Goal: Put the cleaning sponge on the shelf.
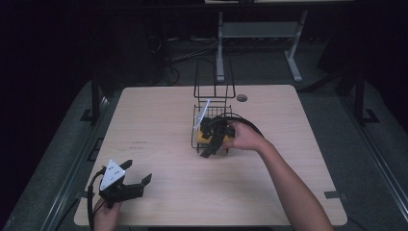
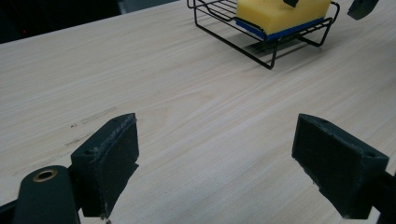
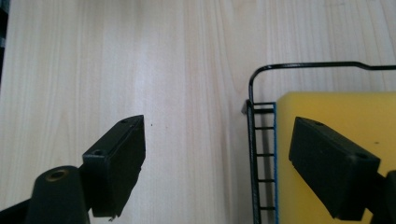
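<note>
A yellow sponge with a blue underside [image 3: 336, 116] lies in a low black wire rack [image 3: 254, 140] near the table's middle. The same sponge [image 2: 280, 14] and rack [image 2: 261, 51] appear far off in the left gripper view. My right gripper [image 1: 211, 139] hangs over the rack's near-left corner, open, one jaw above the sponge and the other above bare wood [image 3: 217, 154]. My left gripper [image 1: 132, 175] rests open and empty near the table's front left corner, pointing toward the rack [image 1: 211, 120].
The light wooden table [image 1: 159, 125] has a round cable hole [image 1: 242, 97] at the back. A tall wire loop [image 1: 214, 79] rises behind the rack. Beyond the table stand desk legs [image 1: 220, 48] and cables on a dark floor.
</note>
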Demonstrator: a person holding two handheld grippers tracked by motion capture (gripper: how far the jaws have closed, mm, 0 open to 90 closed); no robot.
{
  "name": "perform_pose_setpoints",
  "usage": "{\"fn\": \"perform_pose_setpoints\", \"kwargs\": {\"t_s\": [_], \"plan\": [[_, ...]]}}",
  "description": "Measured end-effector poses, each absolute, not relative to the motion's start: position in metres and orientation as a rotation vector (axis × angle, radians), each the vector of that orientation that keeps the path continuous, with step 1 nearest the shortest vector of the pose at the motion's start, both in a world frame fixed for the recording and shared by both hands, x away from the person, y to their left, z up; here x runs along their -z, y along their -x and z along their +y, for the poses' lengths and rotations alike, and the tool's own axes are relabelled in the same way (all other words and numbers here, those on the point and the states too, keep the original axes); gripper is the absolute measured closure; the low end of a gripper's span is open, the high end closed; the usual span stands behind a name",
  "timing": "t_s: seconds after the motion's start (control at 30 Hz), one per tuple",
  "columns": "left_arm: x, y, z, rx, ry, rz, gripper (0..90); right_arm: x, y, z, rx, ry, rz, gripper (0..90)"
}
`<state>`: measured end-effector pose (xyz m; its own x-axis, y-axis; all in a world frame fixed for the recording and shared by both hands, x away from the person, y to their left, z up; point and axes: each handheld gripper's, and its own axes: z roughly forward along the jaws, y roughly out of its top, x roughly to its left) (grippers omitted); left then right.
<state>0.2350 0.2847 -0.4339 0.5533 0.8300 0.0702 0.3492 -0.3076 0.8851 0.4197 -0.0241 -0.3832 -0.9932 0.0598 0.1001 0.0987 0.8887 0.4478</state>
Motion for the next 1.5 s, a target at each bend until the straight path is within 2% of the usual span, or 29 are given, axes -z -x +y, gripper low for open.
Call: {"fn": "perform_pose_setpoints", "kwargs": {"t_s": [0.5,0.93,1.5], "plan": [[0.434,-0.235,0.284,-0.67,-1.889,0.961,14.1,0.391,-0.402,-0.031,0.712,0.106,-2.969,18.3],[0.434,-0.234,0.282,-0.67,-1.899,0.955,14.1,0.404,-0.375,-0.056,0.733,0.126,-2.973,18.2],[0.435,-0.234,0.282,-0.672,-1.907,0.954,14.1,0.406,-0.363,-0.086,0.745,0.18,-2.987,18.2]]}}
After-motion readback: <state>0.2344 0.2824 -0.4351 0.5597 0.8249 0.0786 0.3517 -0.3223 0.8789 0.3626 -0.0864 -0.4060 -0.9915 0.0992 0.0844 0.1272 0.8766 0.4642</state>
